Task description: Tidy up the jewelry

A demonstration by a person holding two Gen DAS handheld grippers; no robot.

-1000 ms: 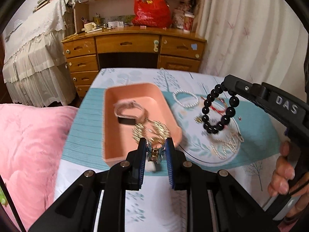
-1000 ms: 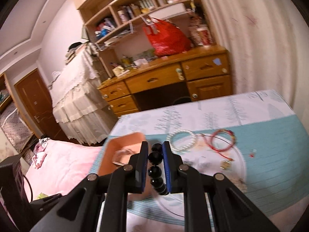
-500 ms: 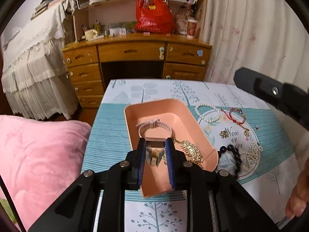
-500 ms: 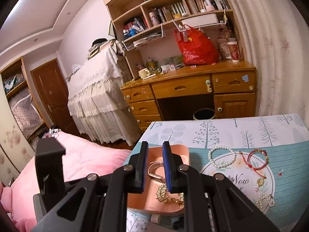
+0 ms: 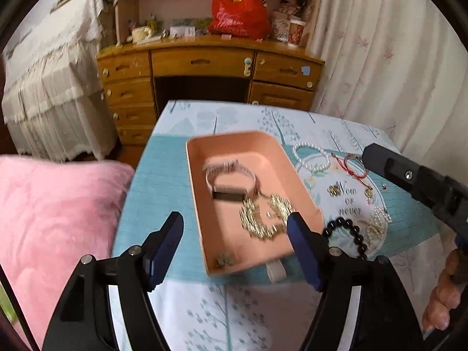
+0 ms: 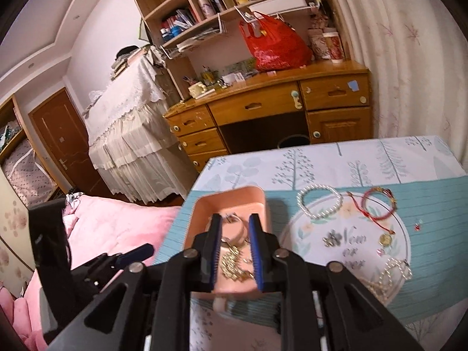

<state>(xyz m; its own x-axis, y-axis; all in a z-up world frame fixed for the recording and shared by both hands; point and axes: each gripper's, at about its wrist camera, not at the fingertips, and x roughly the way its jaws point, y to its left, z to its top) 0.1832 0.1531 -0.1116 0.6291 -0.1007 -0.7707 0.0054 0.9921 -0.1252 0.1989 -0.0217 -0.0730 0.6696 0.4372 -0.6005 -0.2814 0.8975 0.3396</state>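
A pink tray (image 5: 201,204) (image 6: 234,190) on the tablecloth holds a watch (image 5: 229,180), a gold necklace (image 5: 264,219) and a small gold piece (image 5: 223,259) near its front wall. My left gripper (image 5: 235,234) hangs over the tray's near end, its jaws opening wide, nothing between them. A black bead bracelet (image 5: 349,234) lies on the cloth just right of the tray. My right gripper (image 6: 235,219) is above the tray too, its jaws opening, a narrow empty gap between them. A pearl bracelet (image 6: 318,204) and a red string bracelet (image 6: 377,206) lie on the round print.
More small jewelry lies on the round print (image 6: 351,251) right of the tray. A pink quilt (image 5: 58,219) borders the table's left edge. A wooden desk (image 5: 204,64) with a red bag (image 5: 239,11) stands behind, and a curtain hangs at the right. A small white item (image 5: 275,272) lies at the tray's front.
The right gripper let go of the black bead bracelet, which now lies beside the tray, and shifted over the tray. The left gripper opened and its small gold piece now lies in the tray.
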